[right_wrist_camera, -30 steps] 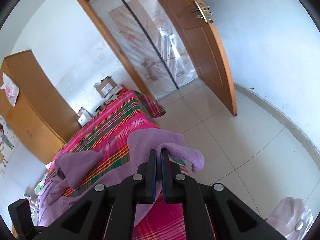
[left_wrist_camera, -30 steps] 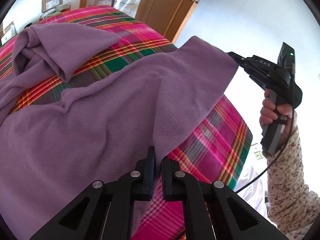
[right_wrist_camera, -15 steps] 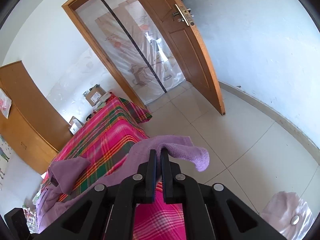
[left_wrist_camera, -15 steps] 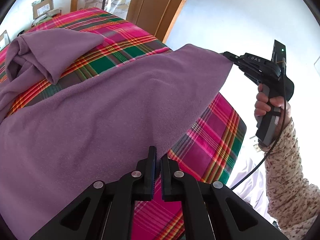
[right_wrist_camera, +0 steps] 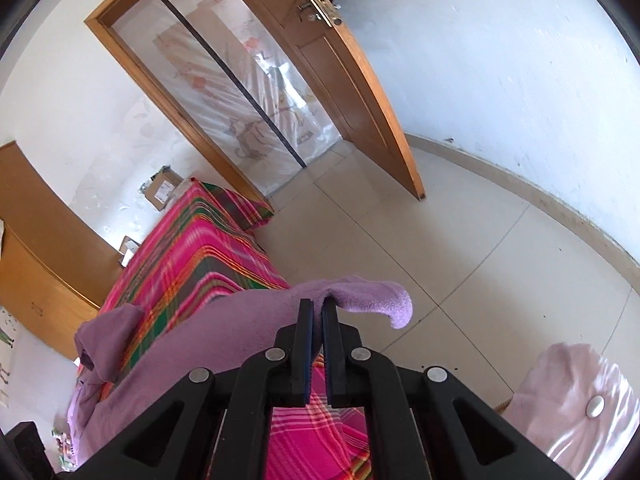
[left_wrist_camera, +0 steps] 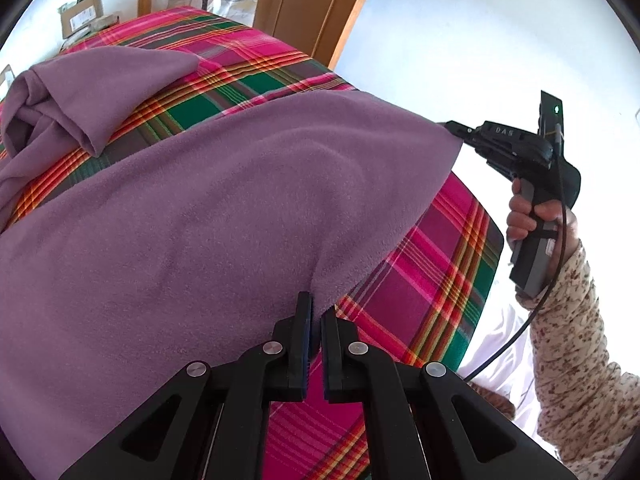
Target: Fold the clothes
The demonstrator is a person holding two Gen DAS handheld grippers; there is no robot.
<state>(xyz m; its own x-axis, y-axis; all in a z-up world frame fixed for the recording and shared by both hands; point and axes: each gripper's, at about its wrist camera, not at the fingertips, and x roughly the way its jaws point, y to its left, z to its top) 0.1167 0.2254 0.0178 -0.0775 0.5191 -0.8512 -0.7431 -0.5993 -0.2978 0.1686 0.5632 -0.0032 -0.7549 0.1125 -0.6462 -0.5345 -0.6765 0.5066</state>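
- Where our left wrist camera looks down along its fingers, we see our left gripper [left_wrist_camera: 316, 312] with its jaws pressed together on the near edge of the purple fleece garment [left_wrist_camera: 200, 220], the cloth pinched between the dark pads.
- In that same view the garment is stretched wide over the pink, green and orange plaid bedcover [left_wrist_camera: 432, 272], and a loose sleeve [left_wrist_camera: 100, 92] of it lies bunched toward the far left of the bed.
- At the garment's far right corner we see our right gripper [left_wrist_camera: 456, 130] nipping the cloth, its black body held by our right hand [left_wrist_camera: 532, 216] in a speckled cream sleeve [left_wrist_camera: 568, 332]; a black cable [left_wrist_camera: 520, 332] hangs from it.
- Behind the bed stand a wooden door [left_wrist_camera: 316, 12] and some cardboard boxes [left_wrist_camera: 80, 16].
- From the right wrist camera, we find our right gripper [right_wrist_camera: 317, 308] with its pads closed on a fold of the purple garment [right_wrist_camera: 240, 320], a tongue of fleece curling over to the right of the fingertips.
- Here the rest of the garment trails left and down across the plaid bedcover [right_wrist_camera: 192, 256].
- Beyond it we see the tiled floor [right_wrist_camera: 440, 240], the open wooden door [right_wrist_camera: 360, 92], a wooden cabinet [right_wrist_camera: 36, 264] at the left, and a pale pink cloth [right_wrist_camera: 576, 400] in the lower right corner.
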